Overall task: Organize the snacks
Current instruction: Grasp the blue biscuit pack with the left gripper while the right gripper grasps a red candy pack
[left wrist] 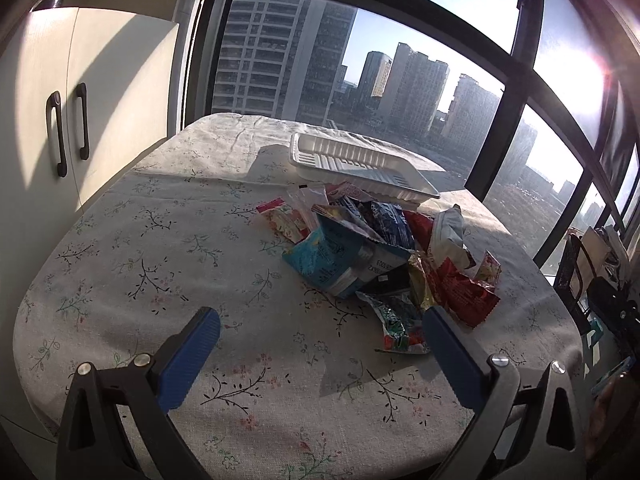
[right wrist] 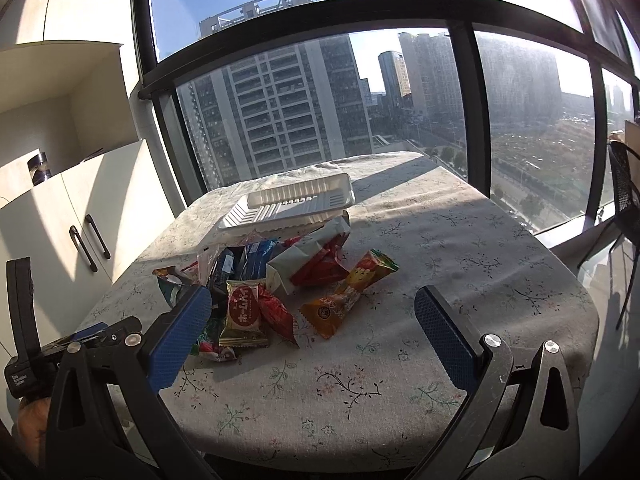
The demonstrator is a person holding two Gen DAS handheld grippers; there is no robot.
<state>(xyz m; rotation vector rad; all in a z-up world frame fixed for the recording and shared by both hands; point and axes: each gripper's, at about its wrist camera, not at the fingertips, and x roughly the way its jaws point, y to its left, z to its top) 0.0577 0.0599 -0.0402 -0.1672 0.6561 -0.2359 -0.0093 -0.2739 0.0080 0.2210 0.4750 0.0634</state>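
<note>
Both the left gripper (left wrist: pixel 320 330) and the right gripper (right wrist: pixel 312 308) hang wide apart and hold nothing above the near part of the flowered tablecloth (left wrist: pixel 140 248), while the snack packets (right wrist: pixel 276 280) lie heaped mid-table just before the white tray (right wrist: pixel 288 204).

Digits "1003" on white panel of the teal snack pack (left wrist: pixel 320 258); black device (right wrist: pixel 20 376) label reads "Data Acquisition System", small; other wrapper print unreadable.
</note>
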